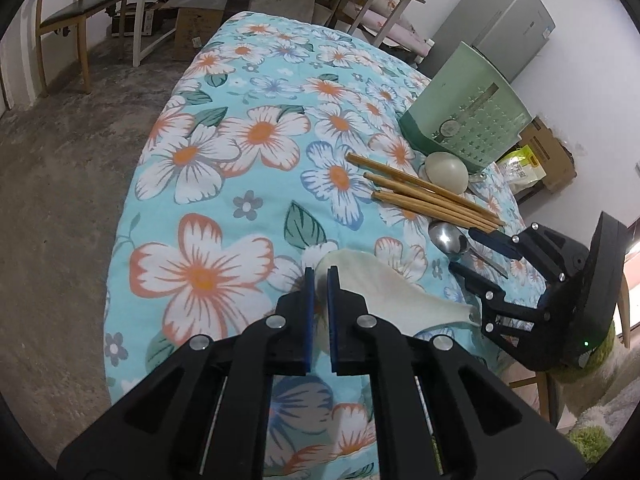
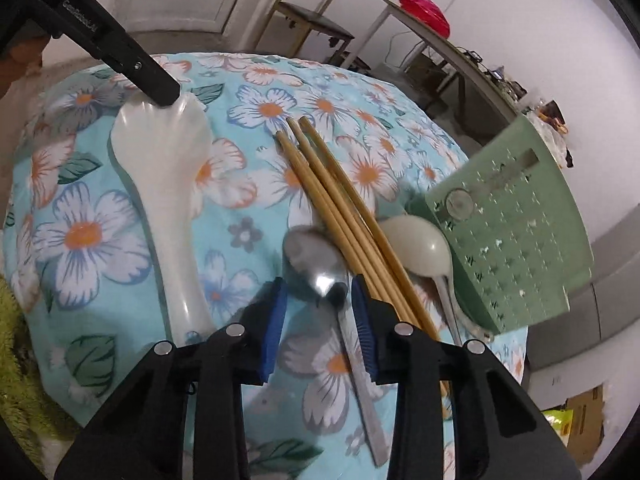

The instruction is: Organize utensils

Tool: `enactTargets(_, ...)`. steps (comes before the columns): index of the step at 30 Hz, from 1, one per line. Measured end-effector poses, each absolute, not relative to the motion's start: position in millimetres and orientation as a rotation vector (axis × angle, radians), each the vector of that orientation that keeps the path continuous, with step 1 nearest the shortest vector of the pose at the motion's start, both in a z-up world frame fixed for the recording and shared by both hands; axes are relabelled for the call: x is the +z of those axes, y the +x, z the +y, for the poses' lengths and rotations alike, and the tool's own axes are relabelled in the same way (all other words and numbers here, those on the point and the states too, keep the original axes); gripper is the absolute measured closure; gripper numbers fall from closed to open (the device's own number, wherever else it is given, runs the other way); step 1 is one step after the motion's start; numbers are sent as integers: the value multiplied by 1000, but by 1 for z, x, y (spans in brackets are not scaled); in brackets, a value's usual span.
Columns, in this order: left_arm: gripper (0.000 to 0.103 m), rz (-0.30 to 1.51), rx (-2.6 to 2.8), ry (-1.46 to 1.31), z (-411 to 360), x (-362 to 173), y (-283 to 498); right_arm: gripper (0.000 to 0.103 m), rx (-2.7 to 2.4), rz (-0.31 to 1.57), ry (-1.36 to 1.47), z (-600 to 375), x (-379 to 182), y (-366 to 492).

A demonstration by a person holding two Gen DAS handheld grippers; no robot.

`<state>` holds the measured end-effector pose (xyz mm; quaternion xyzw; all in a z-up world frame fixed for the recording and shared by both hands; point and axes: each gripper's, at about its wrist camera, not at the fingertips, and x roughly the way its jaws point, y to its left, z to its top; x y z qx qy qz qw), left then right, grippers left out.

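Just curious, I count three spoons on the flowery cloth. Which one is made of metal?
The metal spoon is the shiny grey one with the flat handle, lying between the right gripper's fingers. The big white spoon and the cream spoon beside the green holder look plastic.

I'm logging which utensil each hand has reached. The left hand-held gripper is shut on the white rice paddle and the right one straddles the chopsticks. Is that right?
Not quite. The right hand-held gripper straddles the metal spoon, not the chopsticks, which lie just beside its finger, as the right wrist view shows. The left hand-held gripper is indeed shut on the white rice paddle.
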<state>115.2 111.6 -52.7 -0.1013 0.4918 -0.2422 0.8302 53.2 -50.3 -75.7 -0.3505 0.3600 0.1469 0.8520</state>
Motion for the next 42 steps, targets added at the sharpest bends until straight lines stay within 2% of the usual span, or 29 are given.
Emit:
enactTargets(7, 98, 1048, -508, -213, 112, -52, 117, 83, 306, 746, -779, -44, -80, 64)
enactTargets(10, 98, 1049, -501, -216, 112, -52, 117, 98, 277, 734, -781, -46, -78, 64)
enactTargets(18, 99, 1027, -477, -226, 110, -49, 116, 99, 244, 737, -576, -78, -54, 55)
enactTargets(24, 102, 906, -495, -248, 107, -18, 108, 100, 166, 712, -324, -111, -32, 50)
enactTargets(34, 103, 545, -568, -218, 80, 91, 120, 100, 50, 607, -34, -162, -2, 44)
enactTargets(38, 103, 376, -555, -100, 45, 140, 135, 100, 37, 586, -3, -172, 1, 43)
enactTargets(42, 103, 270, -528, 44, 5, 164, 145, 100, 38, 573, 24, -179, 2, 42)
